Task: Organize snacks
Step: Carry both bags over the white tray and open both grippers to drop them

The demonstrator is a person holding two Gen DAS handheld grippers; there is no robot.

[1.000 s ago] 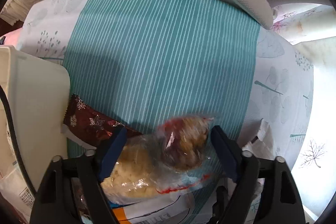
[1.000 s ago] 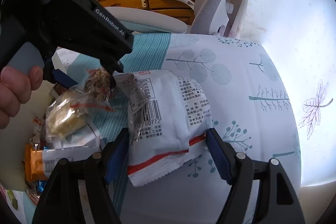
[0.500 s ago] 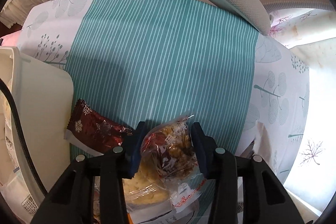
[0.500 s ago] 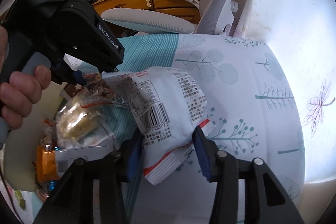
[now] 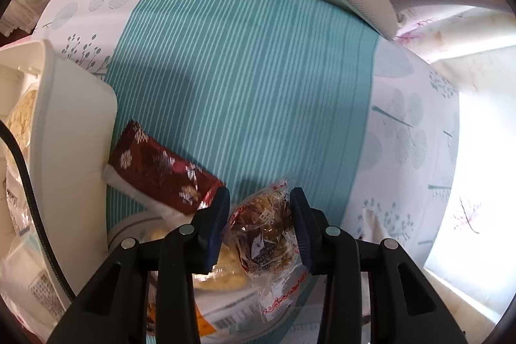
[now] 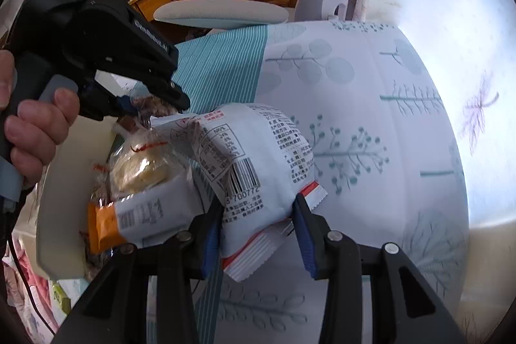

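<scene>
Both closed since earlier: left gripper (image 5: 260, 223) pinching clear snack bag (image 5: 262, 234), right gripper (image 6: 258, 228) pinching white packet (image 6: 258, 163).

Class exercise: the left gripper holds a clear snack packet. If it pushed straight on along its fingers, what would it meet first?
Probably the teal striped tablecloth itself: past the clear snack packet held in the left gripper, no other item lies ahead. The dark red wrapper sits off to the left. Depth is uncertain.
</scene>
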